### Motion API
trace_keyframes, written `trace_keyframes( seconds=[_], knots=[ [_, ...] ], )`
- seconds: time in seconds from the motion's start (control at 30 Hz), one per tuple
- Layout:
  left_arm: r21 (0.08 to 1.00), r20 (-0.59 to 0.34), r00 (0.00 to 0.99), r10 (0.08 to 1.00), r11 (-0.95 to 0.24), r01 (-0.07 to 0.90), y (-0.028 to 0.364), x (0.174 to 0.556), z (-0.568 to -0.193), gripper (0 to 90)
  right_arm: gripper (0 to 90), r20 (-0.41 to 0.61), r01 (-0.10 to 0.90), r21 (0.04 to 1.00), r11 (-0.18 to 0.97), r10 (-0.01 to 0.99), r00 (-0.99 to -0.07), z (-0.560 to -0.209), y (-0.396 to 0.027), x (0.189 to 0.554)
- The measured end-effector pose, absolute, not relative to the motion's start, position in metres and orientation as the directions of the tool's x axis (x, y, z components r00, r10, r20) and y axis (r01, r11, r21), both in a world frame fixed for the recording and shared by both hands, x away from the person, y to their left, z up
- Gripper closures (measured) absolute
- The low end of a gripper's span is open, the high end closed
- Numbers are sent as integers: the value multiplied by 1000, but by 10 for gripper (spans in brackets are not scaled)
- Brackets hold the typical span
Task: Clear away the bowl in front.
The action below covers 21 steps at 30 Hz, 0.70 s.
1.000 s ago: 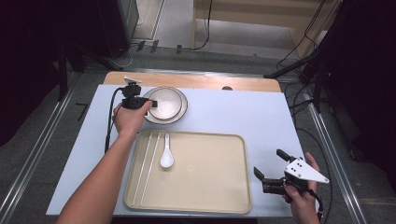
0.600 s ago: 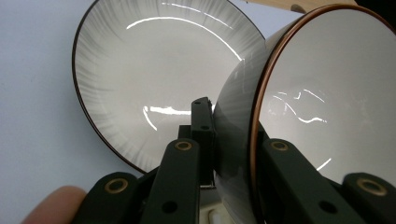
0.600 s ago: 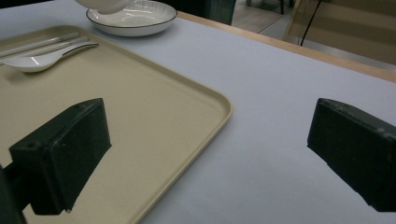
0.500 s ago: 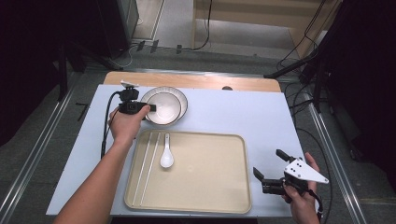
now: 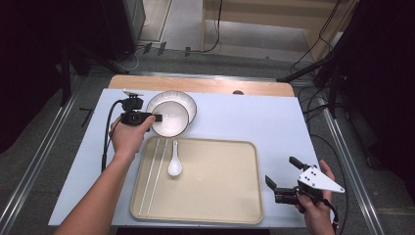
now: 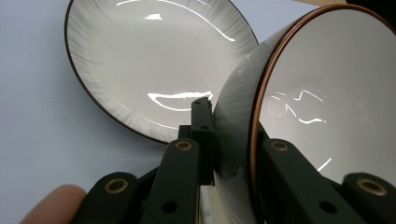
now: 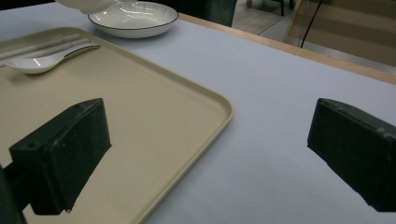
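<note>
Left hand-held gripper (image 5: pixel 157 118) clamped on bowl (image 5: pixel 170 119) rim, one jaw inside, one outside. Bowl tilted, partly over plate (image 5: pixel 185 100), beside far left corner of tray (image 5: pixel 220 196). Spoon (image 5: pixel 174 165) and chopsticks (image 5: pixel 152 176) lying in tray. Right hand-held gripper (image 5: pixel 281 172) jaws wide apart, holding nothing, low over worktop (image 5: pixel 254 117) by tray's right edge.

Table (image 5: pixel 254 122): plate (image 5: pixel 188 104), beige tray (image 5: pixel 220 196) lying flat.
</note>
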<state>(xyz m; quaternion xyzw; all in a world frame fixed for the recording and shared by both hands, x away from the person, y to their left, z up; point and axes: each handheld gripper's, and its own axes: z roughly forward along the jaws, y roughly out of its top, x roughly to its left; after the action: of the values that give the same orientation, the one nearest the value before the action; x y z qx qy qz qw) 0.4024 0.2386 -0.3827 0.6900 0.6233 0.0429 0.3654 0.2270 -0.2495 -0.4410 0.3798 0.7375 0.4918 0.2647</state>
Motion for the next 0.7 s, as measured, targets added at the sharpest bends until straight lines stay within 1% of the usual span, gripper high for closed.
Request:
trace_keyframes(
  seconds=[0.37,0.6,0.7],
  knots=[
    [559,-409,230,883,43,828,241,389,-379,823,0,-9,299,930,215,825,-565,-440,-248,225],
    [554,-410,254,876,18,832,238,381,-376,823,0,-11,306,927,218,829,-559,-441,-247,224],
    [553,-425,259,868,23,833,236,375,-375,823,0,-12,305,928,216,832,-555,-441,-249,223]
  ],
)
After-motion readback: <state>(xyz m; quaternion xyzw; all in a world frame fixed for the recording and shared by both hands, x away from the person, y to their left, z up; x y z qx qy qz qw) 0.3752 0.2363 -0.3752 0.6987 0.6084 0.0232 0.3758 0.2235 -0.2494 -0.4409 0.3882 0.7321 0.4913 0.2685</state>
